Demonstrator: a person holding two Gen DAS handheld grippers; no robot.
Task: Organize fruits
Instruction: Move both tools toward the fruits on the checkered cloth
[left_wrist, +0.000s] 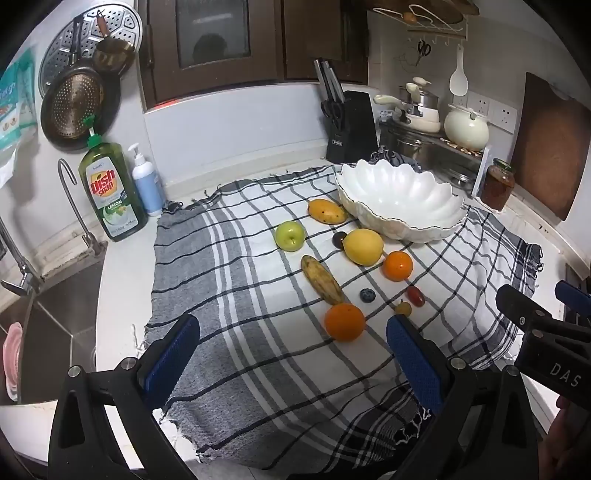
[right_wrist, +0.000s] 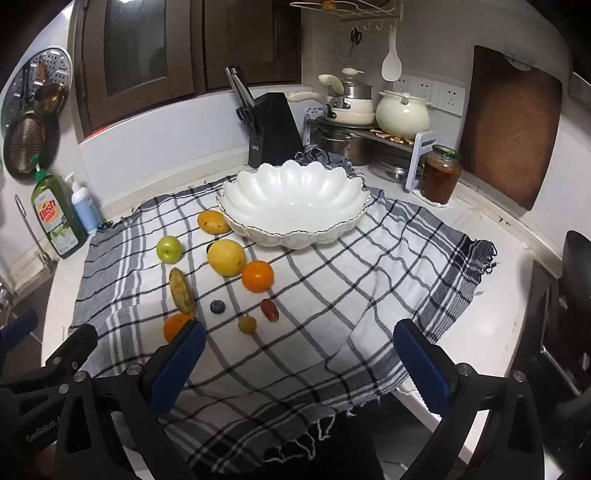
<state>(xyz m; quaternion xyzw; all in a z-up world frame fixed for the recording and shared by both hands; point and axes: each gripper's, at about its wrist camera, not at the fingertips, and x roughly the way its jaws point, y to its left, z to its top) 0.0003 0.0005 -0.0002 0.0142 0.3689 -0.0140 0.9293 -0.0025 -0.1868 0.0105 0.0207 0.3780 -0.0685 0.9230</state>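
Left gripper (left_wrist: 291, 350) hovering above near edge of grey-and-white checked cloth (left_wrist: 229, 295), jaws spread fully, gripping nothing. Right gripper (right_wrist: 299, 356) hovering likewise, jaws fully apart, empty.

Fruits lying loose on cloth, all outside white scalloped ceramic bowl (right_wrist: 291, 206):
- spotted yellow mango (right_wrist: 213, 221) just beside bowl
- green apple (right_wrist: 168, 249)
- large yellow lemon (right_wrist: 226, 257)
- small orange mandarin (right_wrist: 258, 276)
- brown-speckled banana (right_wrist: 181, 290)
- dark blueberry (right_wrist: 217, 306)
- red grape (right_wrist: 269, 309)
- yellowish grape (right_wrist: 247, 325)
- bigger orange (left_wrist: 344, 322) sitting nearest left gripper
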